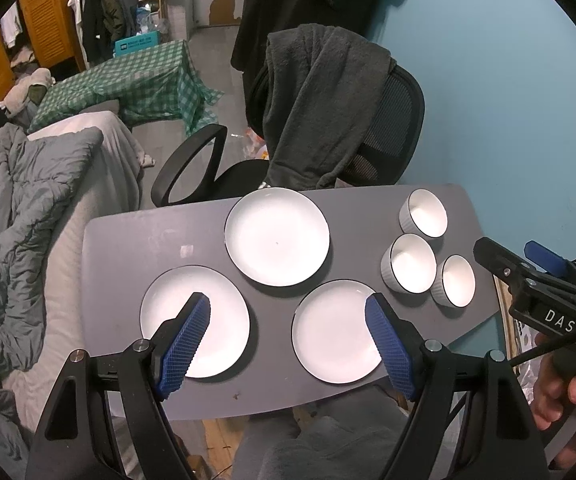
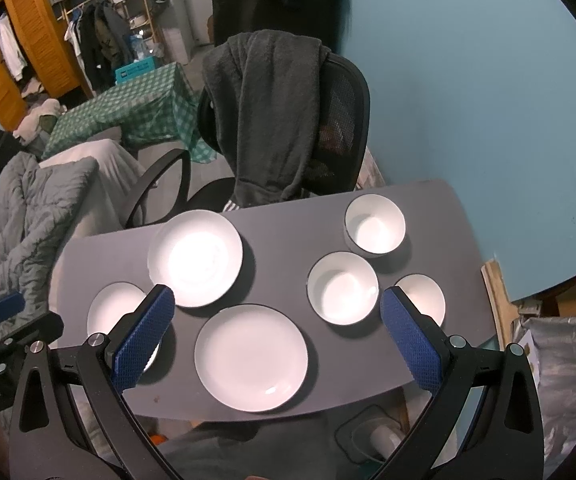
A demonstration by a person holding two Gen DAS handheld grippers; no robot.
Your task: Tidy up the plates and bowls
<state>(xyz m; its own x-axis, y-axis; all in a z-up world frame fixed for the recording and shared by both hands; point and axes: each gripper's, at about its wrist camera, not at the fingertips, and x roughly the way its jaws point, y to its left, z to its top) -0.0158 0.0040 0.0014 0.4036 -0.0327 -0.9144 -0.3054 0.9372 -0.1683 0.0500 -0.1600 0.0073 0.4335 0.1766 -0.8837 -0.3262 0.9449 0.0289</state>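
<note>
Three white plates lie apart on the grey table [image 1: 128,248]: a far plate [image 1: 277,236], a near-left plate [image 1: 224,332] and a near-right plate [image 1: 330,332]. To their right stand three white bowls: a far bowl [image 1: 424,213], a middle bowl [image 1: 410,263] and a near bowl [image 1: 454,280]. My left gripper [image 1: 288,312] hangs open above the gap between the two near plates, holding nothing. My right gripper [image 2: 278,300] is open too, above the near-right plate [image 2: 251,356] and beside the middle bowl [image 2: 342,288]. The right tool [image 1: 544,280] shows at the left wrist view's right edge.
A black office chair [image 1: 388,128] draped with a grey garment [image 1: 320,100] stands at the table's far edge. A bed with a grey quilt [image 1: 12,216] lies to the left. The blue wall [image 1: 508,100] runs along the table's right side. A hand [image 1: 556,396] holds the right tool.
</note>
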